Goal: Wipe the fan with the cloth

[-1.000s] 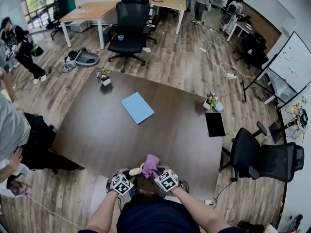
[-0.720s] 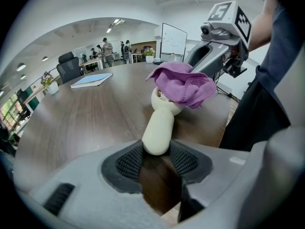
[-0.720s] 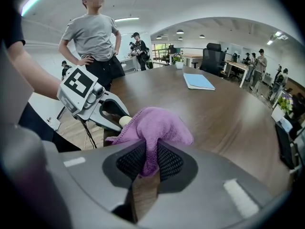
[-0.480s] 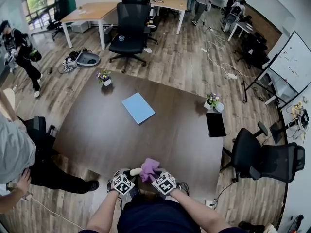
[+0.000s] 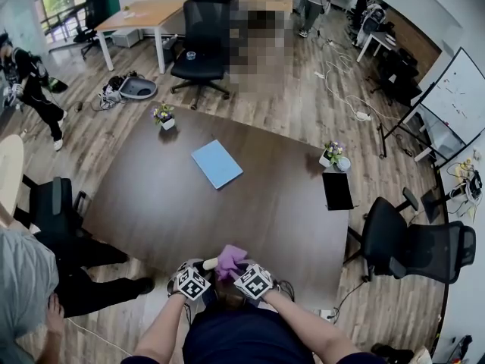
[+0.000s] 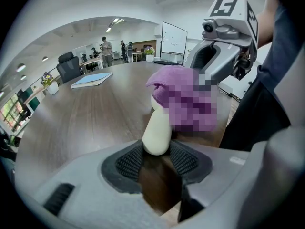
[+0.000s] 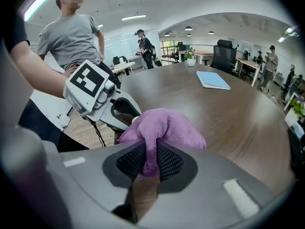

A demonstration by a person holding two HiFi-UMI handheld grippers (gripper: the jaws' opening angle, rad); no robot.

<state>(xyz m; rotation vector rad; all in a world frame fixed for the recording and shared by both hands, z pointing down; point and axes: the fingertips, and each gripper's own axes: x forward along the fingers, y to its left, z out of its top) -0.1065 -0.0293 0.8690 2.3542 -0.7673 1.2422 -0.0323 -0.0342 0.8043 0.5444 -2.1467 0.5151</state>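
Observation:
At the near edge of the dark table point(image 5: 189, 203), my left gripper point(image 5: 203, 270) is shut on the cream handle of a small fan point(image 5: 210, 263). In the left gripper view the handle point(image 6: 157, 132) sticks up from between the pads of that gripper point(image 6: 157, 159). A purple cloth point(image 6: 183, 97) drapes over the fan's head and hides it. My right gripper point(image 5: 238, 268) is shut on the cloth point(image 5: 229, 258). In the right gripper view a fold of the cloth point(image 7: 162, 128) is pinched between its pads point(image 7: 151, 163), with the left gripper point(image 7: 112, 104) just beyond.
A blue notebook point(image 5: 217, 164) lies mid-table. Small flower pots point(image 5: 162, 115) point(image 5: 332, 156) stand at the far left and right edges, and a black tablet point(image 5: 336, 191) lies at the right. An office chair point(image 5: 413, 245) stands to the right, and a person point(image 5: 30, 279) stands close on the left.
My right gripper has slid a little to the left with the cloth over the fan head. The left gripper has stayed still. The bystander at the left has moved.

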